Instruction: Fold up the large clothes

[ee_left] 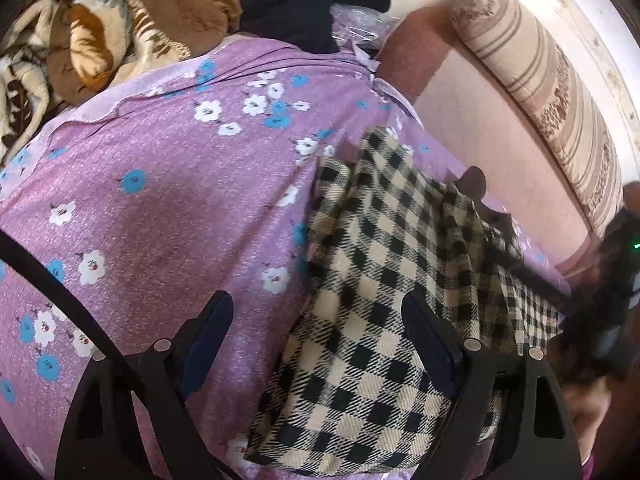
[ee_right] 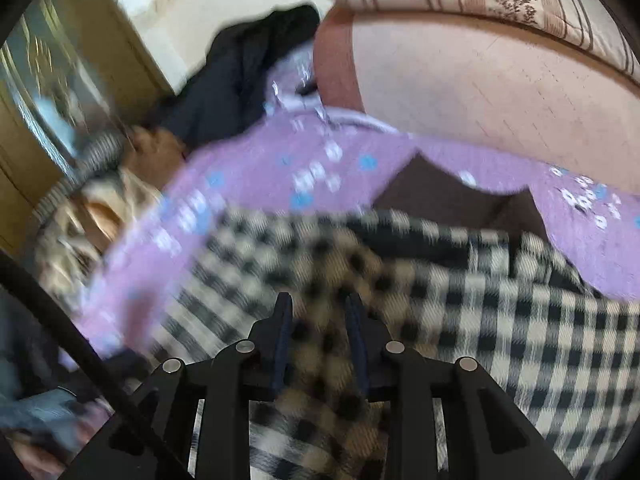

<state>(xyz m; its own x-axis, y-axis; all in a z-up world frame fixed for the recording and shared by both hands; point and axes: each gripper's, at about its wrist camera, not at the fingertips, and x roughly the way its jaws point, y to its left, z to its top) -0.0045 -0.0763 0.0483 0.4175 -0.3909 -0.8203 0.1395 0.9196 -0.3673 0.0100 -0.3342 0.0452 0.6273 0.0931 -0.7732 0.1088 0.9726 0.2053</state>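
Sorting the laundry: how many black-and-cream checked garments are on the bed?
1: the checked garment lies on the purple floral sheet, near its right edge. Others may hide in the clothes pile.

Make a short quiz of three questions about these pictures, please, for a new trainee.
1. True or false: the black-and-cream checked woollen garment lies on a purple flowered bedsheet.
2. Which gripper has its jaws spread wide: A) left gripper, B) right gripper?
3. Fill in: the striped cream bolster lies along the ___ mattress.

Key:
1. True.
2. A; the right jaws stand narrow, with checked cloth between them.
3. Pink.
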